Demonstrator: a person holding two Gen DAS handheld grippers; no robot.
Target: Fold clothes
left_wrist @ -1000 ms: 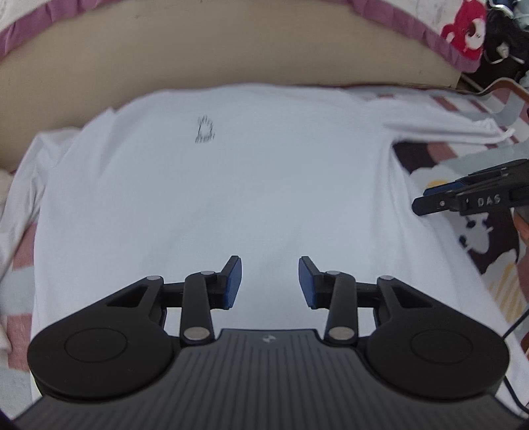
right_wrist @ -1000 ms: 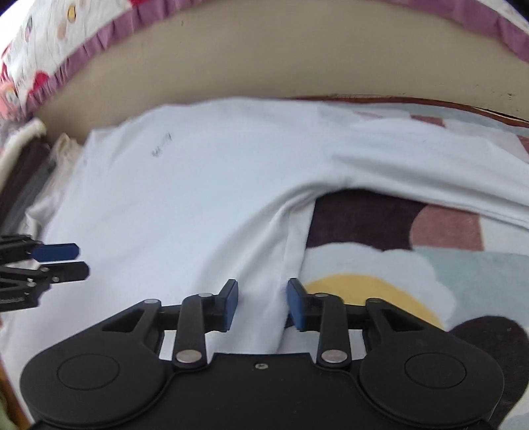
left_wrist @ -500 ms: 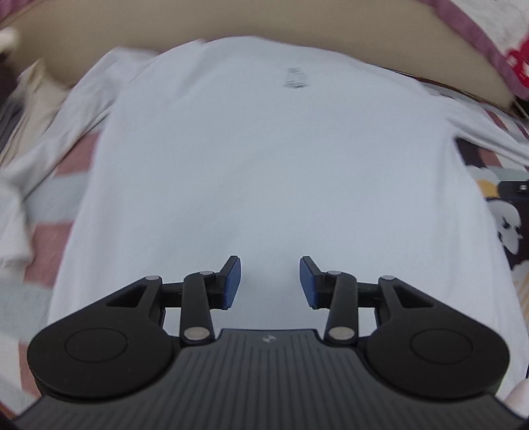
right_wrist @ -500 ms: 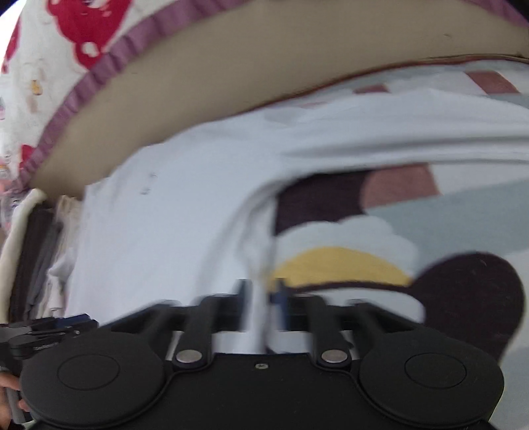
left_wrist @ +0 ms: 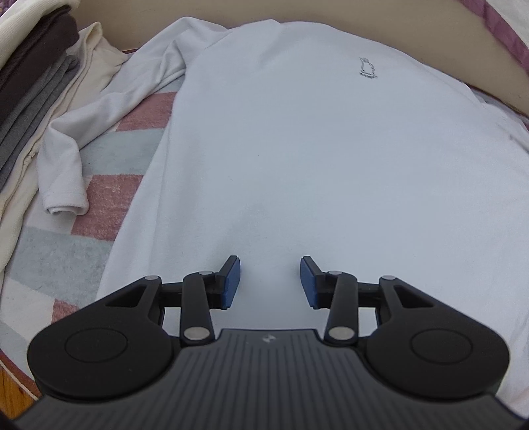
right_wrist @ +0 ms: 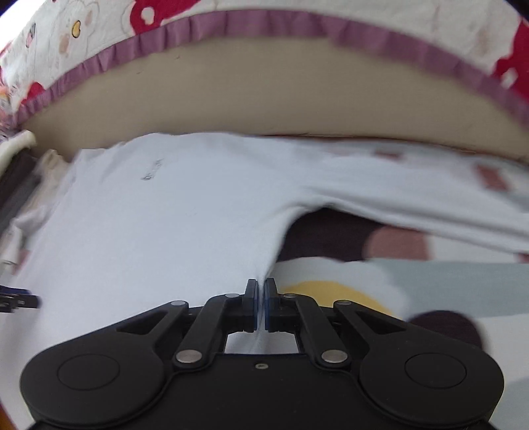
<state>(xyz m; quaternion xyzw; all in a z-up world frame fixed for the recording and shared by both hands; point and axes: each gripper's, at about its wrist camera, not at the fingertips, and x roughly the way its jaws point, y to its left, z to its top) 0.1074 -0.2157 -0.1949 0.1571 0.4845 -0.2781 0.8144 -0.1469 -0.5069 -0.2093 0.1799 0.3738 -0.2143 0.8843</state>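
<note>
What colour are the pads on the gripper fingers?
Blue, on black fingers; the pads show best in the left wrist view.

shirt (left_wrist: 297, 158) white, small dark print | blanket (left_wrist: 66, 261) pink-grey-white striped | bedding trim (right_wrist: 264, 24) purple

A pale white long-sleeved cotton shirt (left_wrist: 314, 158) with a small dark chest print (left_wrist: 367, 68) lies spread flat on a pink, grey and white patterned blanket (left_wrist: 109, 211), one sleeve (left_wrist: 82, 139) crumpled at the left. The left tongs (left_wrist: 269, 281) hover above its lower part, blue pads (left_wrist: 230, 281) apart with nothing between. A stack of folded brown, grey and cream clothes (left_wrist: 29, 96) sits at the far left.
</note>
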